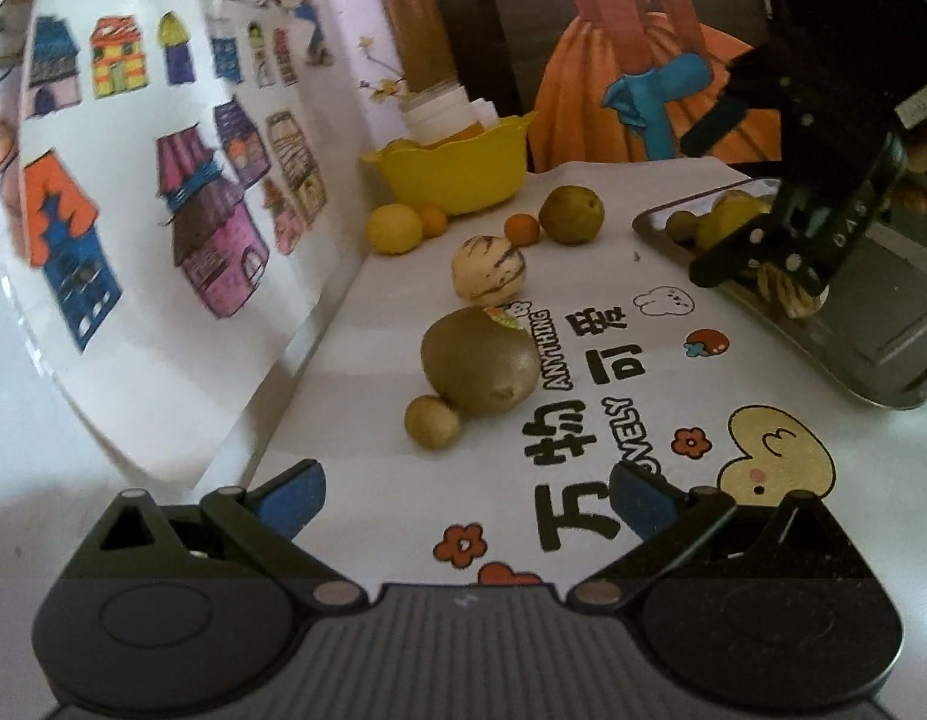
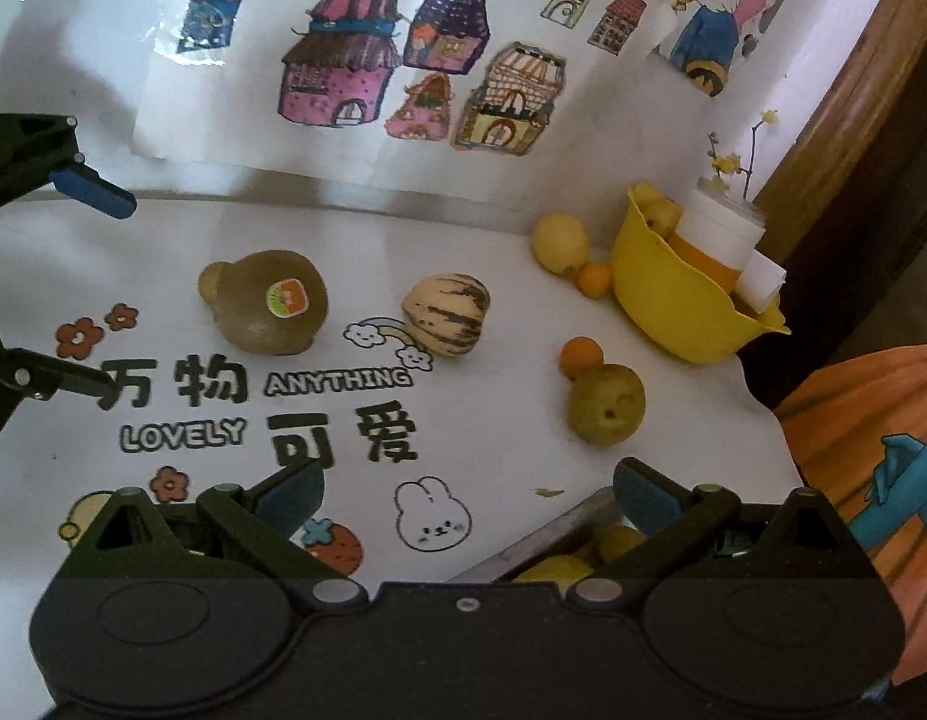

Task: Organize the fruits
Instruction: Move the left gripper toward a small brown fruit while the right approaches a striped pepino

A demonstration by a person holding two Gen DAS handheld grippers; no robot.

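Left wrist view: your left gripper [image 1: 463, 507] is spread wide w/ nothing between its blue pads, hovering over the printed mat [image 1: 631, 360]. Straight ahead of it, near, lies the big kiwi [image 1: 480, 362] w/ a sticker, and a small green fruit [image 1: 432, 422] touches its near-left side. Just past those sits one striped melon [image 1: 488, 269].

Your right gripper [image 1: 763, 264] is over the metal tray [image 1: 883, 324] at right, its fingers spread around a striped fruit [image 1: 790, 294] lying in the tray; can't tell if they touch it. In the right wrist view its fingers gape wide w/ nothing between the pads.

Count on the mat: 1 kiwi, 1 small green fruit, 1 striped melon, 2 small oranges [image 1: 521, 229] [image 1: 433, 220], 1 green pear-like fruit [image 1: 571, 215], 1 lemon [image 1: 395, 228]. Tray holds at least 3 more yellow-green fruits [image 1: 712, 222], partly hidden by the gripper.

1 yellow bowl [image 1: 463, 171] stands at the mat's far edge, well apart from both grippers, w/ a white-lidded jar [image 2: 721, 234] inside.
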